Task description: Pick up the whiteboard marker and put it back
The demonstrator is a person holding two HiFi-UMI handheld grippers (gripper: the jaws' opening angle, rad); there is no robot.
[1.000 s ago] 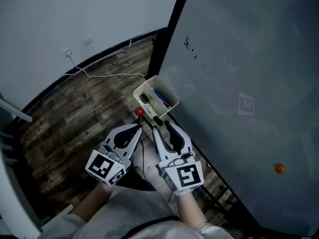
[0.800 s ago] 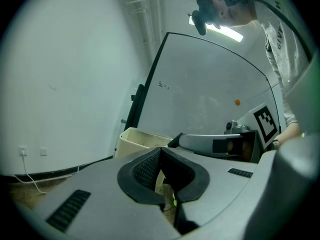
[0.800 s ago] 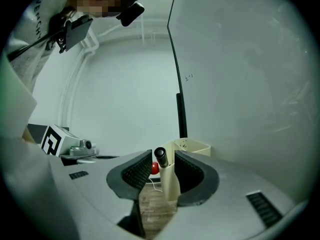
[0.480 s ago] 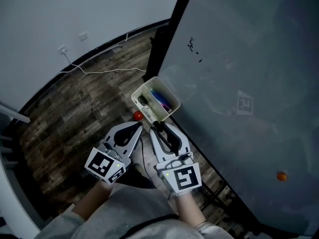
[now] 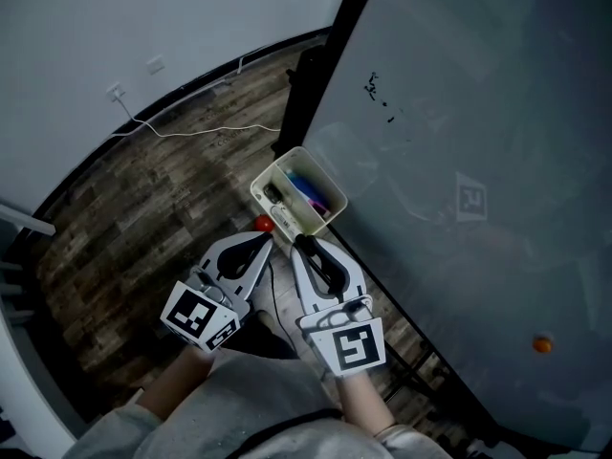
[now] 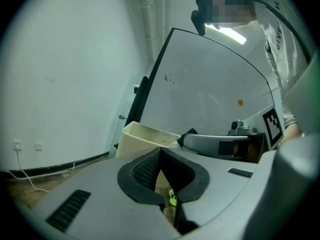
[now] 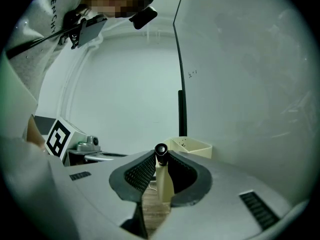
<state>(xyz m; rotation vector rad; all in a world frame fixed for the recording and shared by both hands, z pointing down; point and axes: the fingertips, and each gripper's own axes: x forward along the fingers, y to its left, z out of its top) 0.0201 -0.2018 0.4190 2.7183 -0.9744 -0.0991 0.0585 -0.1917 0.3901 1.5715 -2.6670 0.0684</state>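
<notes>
My right gripper (image 5: 300,244) sits just below the cream bin (image 5: 296,195) that hangs on the whiteboard (image 5: 459,142). Its jaws have just been closing, and the pads now press on the whiteboard marker (image 7: 161,152). The marker's black cap shows end-on at the fingertips, with a pale body running down under it. In the head view the marker (image 5: 299,241) is a dark stub between the tips. My left gripper (image 5: 260,249) is beside it on the left, shut and holding nothing. The bin holds a blue marker (image 5: 308,187) and a dark one (image 5: 277,195).
A small red round thing (image 5: 262,223) lies beside the bin's lower corner. An orange magnet (image 5: 542,344) sticks to the board at lower right. A white cable (image 5: 191,130) runs over the wooden floor to a wall socket (image 5: 116,92). The board's black frame post (image 5: 311,75) stands behind the bin.
The right gripper's jaws have drawn in from wide apart onto the marker. Both grippers stay just below the bin, the left one slightly nearer it.
</notes>
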